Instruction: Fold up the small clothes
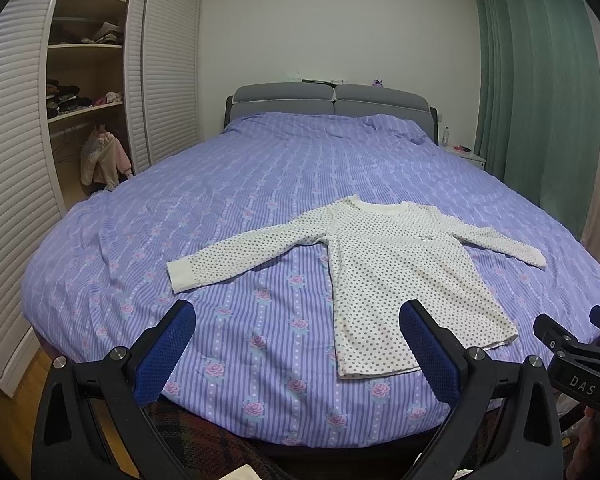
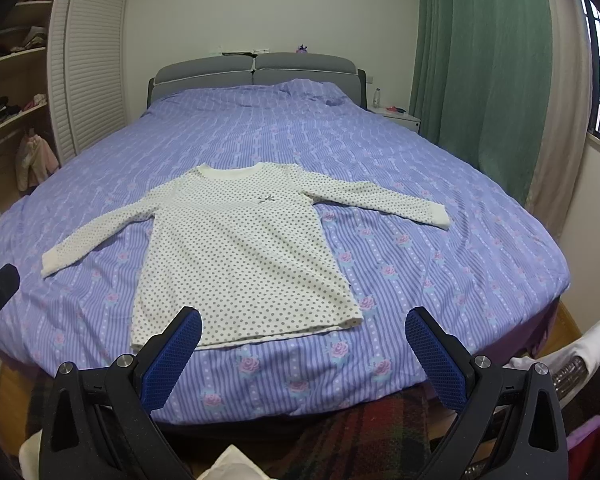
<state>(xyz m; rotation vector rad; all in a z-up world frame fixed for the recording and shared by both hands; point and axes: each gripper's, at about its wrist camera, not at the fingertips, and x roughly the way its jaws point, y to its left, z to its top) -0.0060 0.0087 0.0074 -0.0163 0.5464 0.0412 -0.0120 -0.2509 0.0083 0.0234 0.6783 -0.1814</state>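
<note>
polka-dot long-sleeved top (image 1: 396, 272) lies flat and face up near the foot of the bed (image 1: 260, 184), neck toward the headboard (image 1: 332, 100), both sleeves spread out to the sides, which looks like a layout meant to make the first fold easy. from the left wrist view the left gripper (image 1: 296, 344) hovers short of the mattress edge with its blue-padded fingers (image 1: 168, 352) spread wide and nothing between them; the hem's left corner sits just beyond the right-hand pad. the near sleeve cuff (image 1: 182, 274) lies apart from the body, out to the left. at the right edge of this view the black frame of the right gripper (image 1: 576, 356) shows, side by side with the left.

from the right wrist view the right gripper (image 2: 304, 340) also hangs over the foot of the bed, fingers (image 2: 436, 356) wide and empty, the hem (image 2: 260, 332) just ahead of the left pad. the far sleeve (image 2: 380, 198) stretches toward the green curtain (image 2: 484, 72). my guess is no fold has begun, and each side is lined up to take its own half of the top.
</note>
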